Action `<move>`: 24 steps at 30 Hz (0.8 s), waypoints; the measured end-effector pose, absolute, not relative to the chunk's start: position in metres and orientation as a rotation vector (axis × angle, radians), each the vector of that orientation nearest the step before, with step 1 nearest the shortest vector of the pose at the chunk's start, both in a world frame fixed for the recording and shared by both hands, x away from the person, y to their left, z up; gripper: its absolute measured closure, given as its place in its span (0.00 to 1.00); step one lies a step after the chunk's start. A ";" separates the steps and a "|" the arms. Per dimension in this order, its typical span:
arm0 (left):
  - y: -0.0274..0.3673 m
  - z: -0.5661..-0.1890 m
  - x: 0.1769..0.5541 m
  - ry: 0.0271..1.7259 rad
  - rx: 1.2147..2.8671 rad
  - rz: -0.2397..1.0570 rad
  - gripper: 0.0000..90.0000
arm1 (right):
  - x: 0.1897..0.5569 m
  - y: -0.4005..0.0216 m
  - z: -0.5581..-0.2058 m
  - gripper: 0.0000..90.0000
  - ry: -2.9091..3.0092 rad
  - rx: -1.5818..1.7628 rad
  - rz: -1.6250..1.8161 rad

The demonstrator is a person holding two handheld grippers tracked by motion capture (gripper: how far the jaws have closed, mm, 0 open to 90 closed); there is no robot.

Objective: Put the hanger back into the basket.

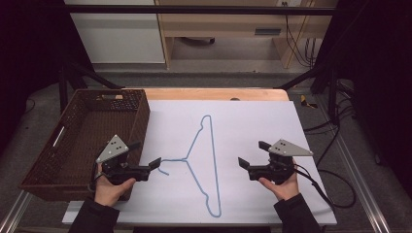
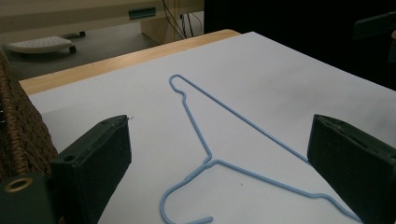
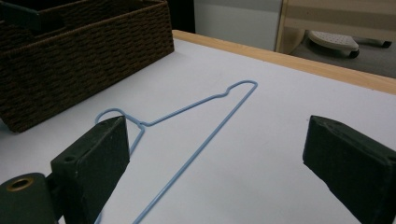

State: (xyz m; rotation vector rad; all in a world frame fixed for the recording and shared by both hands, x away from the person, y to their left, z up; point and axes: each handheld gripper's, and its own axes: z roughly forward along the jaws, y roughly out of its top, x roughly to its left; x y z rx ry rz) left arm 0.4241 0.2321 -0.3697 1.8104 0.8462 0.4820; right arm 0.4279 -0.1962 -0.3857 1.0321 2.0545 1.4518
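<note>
Both grippers are hovering with fingers spread wide and holding nothing: the left gripper (image 1: 145,154) is standing just beside the hook of the hanger (image 1: 210,160), and the right gripper (image 1: 252,154) is facing it from the other side, a little apart from the long bar. In the left gripper view the left fingers (image 2: 93,163) are framing the hanger's (image 2: 219,140) neck and hook; in the right gripper view the right fingers (image 3: 93,158) are framing its (image 3: 201,121) bar and far shoulder. The hanger is lying flat on the white sheet covering the tabletop (image 1: 262,121), near its middle, with its long axis running away from the person and its hook pointing left, towards the basket (image 1: 85,136), which is standing at the tabletop's left edge. Risks, as judged from here: the thin wire is resting flush on the sheet, so closing fingers may be skating over it or pushing it aside rather than catching it; a grip at the hook alone is likely to be letting the long frame swing and snag the basket rim.
</note>
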 end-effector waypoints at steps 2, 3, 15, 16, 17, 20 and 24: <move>0.231 -0.370 0.424 0.845 1.809 0.482 0.07 | 0.428 -0.193 -0.386 0.09 2.060 1.034 1.452; 0.230 -0.370 0.424 0.845 1.809 0.480 0.07 | 0.429 -0.189 -0.386 0.09 2.069 1.026 1.450; 0.225 -0.367 0.420 0.815 1.815 0.481 0.07 | 0.435 -0.141 -0.387 0.13 2.186 0.977 1.404; 0.225 -0.366 0.420 0.815 1.815 0.480 0.07 | 0.436 -0.133 -0.387 0.14 2.204 0.972 1.405; 0.227 -0.365 0.420 0.811 1.813 0.480 0.07 | 0.437 -0.129 -0.388 0.15 2.214 0.972 1.402; 0.231 -0.364 0.421 0.810 1.806 0.479 0.07 | 0.439 -0.115 -0.391 0.16 2.247 0.973 1.391; 0.236 -0.362 0.421 0.812 1.803 0.479 0.07 | 0.444 -0.097 -0.396 0.19 2.281 0.978 1.365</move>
